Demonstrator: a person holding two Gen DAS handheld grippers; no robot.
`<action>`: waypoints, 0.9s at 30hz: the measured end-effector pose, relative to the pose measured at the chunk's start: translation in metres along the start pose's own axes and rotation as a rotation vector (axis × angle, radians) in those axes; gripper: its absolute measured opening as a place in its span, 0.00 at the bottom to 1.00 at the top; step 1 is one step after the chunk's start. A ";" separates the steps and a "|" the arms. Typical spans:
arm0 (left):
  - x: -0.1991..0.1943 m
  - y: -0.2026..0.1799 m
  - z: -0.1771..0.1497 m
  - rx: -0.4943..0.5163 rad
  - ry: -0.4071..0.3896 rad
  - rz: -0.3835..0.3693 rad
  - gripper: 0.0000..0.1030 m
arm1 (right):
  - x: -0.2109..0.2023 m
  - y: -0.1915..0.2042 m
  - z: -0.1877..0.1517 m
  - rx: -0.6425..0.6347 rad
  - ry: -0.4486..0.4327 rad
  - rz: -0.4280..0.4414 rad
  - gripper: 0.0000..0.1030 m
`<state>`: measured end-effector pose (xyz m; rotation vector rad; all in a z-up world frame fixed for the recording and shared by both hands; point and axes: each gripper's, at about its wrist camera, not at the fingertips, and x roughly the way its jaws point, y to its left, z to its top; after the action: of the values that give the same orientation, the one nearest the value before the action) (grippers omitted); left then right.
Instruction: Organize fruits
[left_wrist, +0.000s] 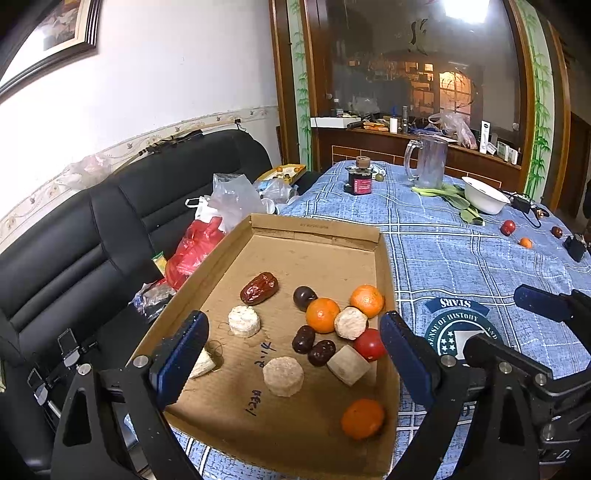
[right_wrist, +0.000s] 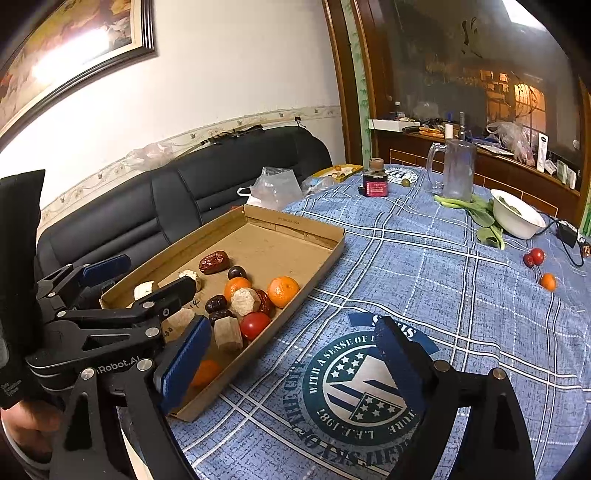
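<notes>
A shallow cardboard tray (left_wrist: 317, 226) (right_wrist: 295, 223) lies at the left edge of the blue checked tablecloth. In it are three oranges (left_wrist: 322, 315), a red tomato (left_wrist: 369, 344), a red date (left_wrist: 259, 288), dark round fruits (left_wrist: 304, 297) and several pale blocks (left_wrist: 283, 376). My left gripper (left_wrist: 291, 362) (right_wrist: 142, 280) hangs open over the tray's near end with nothing between its pads. My right gripper (right_wrist: 291, 369) is open and empty, just right of the tray over the round emblem. Loose at the far right lie a red fruit (left_wrist: 508, 227) (right_wrist: 535, 256) and a small orange (left_wrist: 525, 242) (right_wrist: 547, 281).
Further back on the table stand a glass mug (left_wrist: 428, 162), a white bowl (left_wrist: 484, 199) beside leafy greens (left_wrist: 454, 195), and a dark jar (left_wrist: 360, 181). A black sofa (left_wrist: 110, 240) with plastic bags (left_wrist: 199, 243) runs along the table's left side.
</notes>
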<state>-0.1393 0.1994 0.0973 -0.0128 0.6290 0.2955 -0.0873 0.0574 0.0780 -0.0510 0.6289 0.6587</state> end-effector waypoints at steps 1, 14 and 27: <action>-0.001 -0.001 0.000 0.002 -0.002 0.000 0.91 | 0.000 -0.002 0.000 0.004 0.000 0.001 0.91; -0.002 -0.005 0.000 0.005 -0.005 -0.003 0.91 | -0.001 -0.008 -0.001 0.019 0.001 0.019 0.91; -0.003 -0.004 -0.001 0.008 -0.001 0.003 0.91 | 0.001 -0.005 0.000 0.013 0.003 0.017 0.91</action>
<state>-0.1406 0.1945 0.0982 -0.0040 0.6289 0.2963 -0.0842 0.0540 0.0771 -0.0340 0.6370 0.6713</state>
